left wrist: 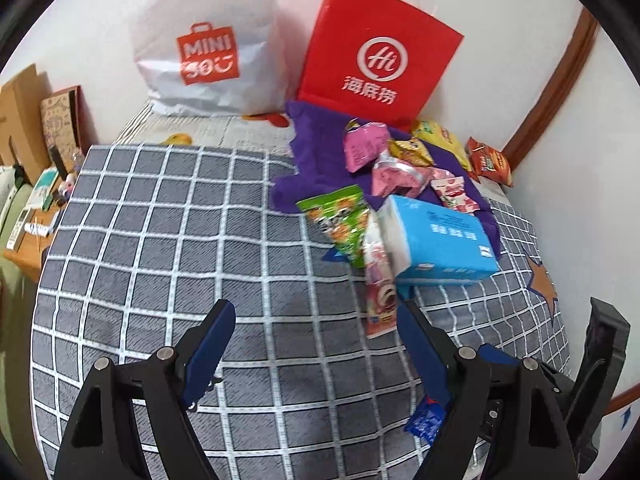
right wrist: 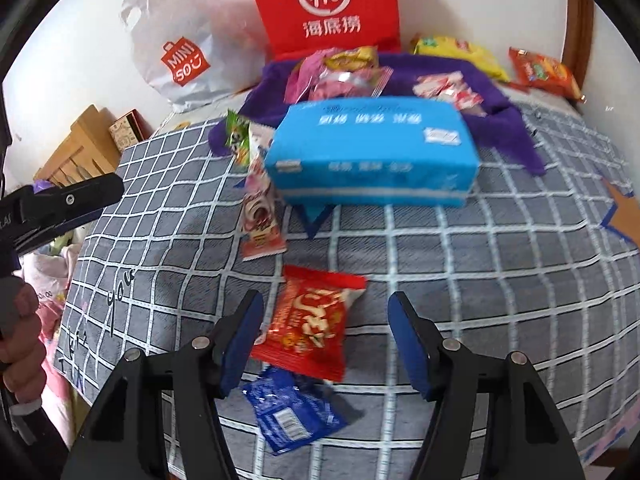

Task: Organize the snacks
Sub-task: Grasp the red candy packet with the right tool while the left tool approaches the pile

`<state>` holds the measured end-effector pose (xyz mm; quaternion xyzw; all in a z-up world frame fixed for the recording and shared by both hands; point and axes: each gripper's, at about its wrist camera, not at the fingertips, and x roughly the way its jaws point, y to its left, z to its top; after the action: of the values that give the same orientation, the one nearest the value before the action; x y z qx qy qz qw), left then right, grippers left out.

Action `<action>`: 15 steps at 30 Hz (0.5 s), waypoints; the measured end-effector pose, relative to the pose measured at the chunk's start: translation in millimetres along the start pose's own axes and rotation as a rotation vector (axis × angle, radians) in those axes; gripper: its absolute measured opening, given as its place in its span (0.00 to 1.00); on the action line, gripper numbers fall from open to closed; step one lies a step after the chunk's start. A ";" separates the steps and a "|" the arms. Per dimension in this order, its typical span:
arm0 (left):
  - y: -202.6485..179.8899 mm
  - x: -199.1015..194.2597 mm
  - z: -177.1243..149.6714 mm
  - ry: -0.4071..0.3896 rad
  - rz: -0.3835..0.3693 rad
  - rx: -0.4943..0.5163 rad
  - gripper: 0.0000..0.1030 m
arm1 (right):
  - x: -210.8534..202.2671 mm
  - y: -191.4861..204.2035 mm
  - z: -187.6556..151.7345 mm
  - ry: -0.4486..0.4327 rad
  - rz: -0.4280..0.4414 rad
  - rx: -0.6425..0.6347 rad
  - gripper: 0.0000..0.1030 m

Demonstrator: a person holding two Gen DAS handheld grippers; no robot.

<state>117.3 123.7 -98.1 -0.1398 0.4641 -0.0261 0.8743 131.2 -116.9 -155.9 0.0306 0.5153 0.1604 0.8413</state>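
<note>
On the checked blanket [right wrist: 480,280], a red snack packet [right wrist: 316,320] lies between the fingers of my right gripper [right wrist: 325,297]. The gripper is open: its left finger is at the packet's edge and its right finger stands apart. A small blue packet [right wrist: 292,412] lies just below. Further off are a blue tissue pack [right wrist: 372,152], a long pink-and-white packet [right wrist: 260,212] and a green packet [right wrist: 236,136]. My left gripper [left wrist: 315,304] is open over bare blanket [left wrist: 160,240], with the pink-and-white packet [left wrist: 378,280] beside its right finger.
A purple cloth [left wrist: 316,148] holds pink packets [left wrist: 364,144], yellow ones [left wrist: 440,136] and an orange-red one [left wrist: 490,160]. A red paper bag [left wrist: 376,52] and a white plastic bag [left wrist: 204,40] stand against the wall. A cluttered wooden desk [left wrist: 24,256] is at left.
</note>
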 end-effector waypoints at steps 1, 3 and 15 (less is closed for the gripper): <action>2.5 1.3 -0.2 0.003 0.002 -0.006 0.79 | 2.2 0.6 -0.2 0.006 0.004 0.003 0.63; 8.3 4.4 -1.2 0.010 0.001 -0.024 0.79 | 9.5 2.6 -0.3 0.018 0.009 0.011 0.63; -4.7 28.7 -2.8 0.039 -0.011 -0.004 0.79 | 21.3 -8.7 -2.5 0.007 -0.025 -0.031 0.42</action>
<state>131.8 113.5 -121.4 -0.1433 0.4803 -0.0327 0.8647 140.0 -119.1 -177.2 0.0106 0.5159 0.1576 0.8419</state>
